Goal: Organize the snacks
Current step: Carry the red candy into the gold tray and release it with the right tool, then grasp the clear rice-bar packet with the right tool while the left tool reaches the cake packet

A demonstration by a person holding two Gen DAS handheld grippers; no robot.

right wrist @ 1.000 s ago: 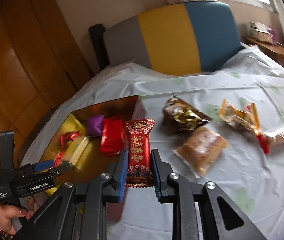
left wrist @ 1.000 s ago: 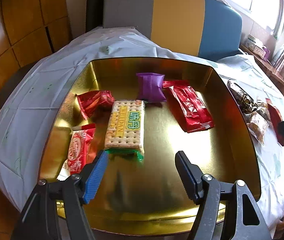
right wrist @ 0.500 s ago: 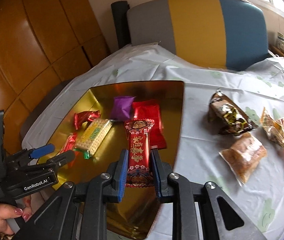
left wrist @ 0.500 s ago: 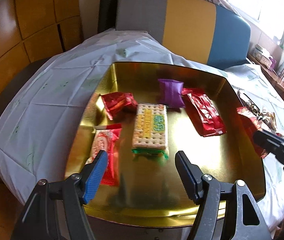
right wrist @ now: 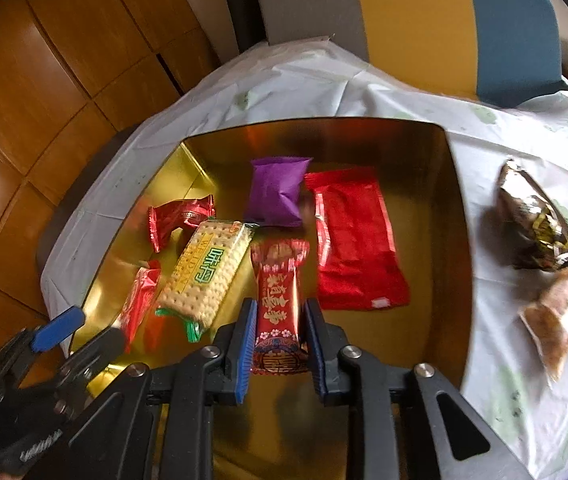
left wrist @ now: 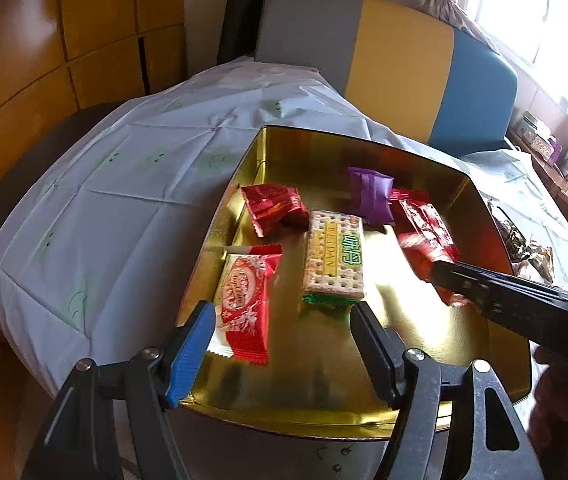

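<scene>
A gold tray (right wrist: pixel 454 216) (left wrist: pixel 316 360) sits on the white tablecloth. In it lie a cracker pack (right wrist: pixel 204 272) (left wrist: pixel 334 260), a purple packet (right wrist: pixel 276 192) (left wrist: pixel 370 194), a flat red packet (right wrist: pixel 356 240), a crumpled red packet (right wrist: pixel 178 218) (left wrist: pixel 274 208) and a red-and-white packet (left wrist: pixel 244 304). My right gripper (right wrist: pixel 278 324) is shut on a long red snack bar (right wrist: pixel 278 300) and holds it above the tray's middle. It shows blurred in the left wrist view (left wrist: pixel 440 276). My left gripper (left wrist: pixel 284 340) is open and empty over the tray's near edge.
Outside the tray on the right lie a brown-gold packet (right wrist: pixel 536 224) and a clear packet of brown snack (right wrist: pixel 560 316). A grey, yellow and blue chair back (left wrist: pixel 384 60) stands behind the table. Wood panels line the left wall.
My right gripper carried the red snack bar left, from over the tablecloth to above the tray's middle. The left gripper drifted left and stayed open.
</scene>
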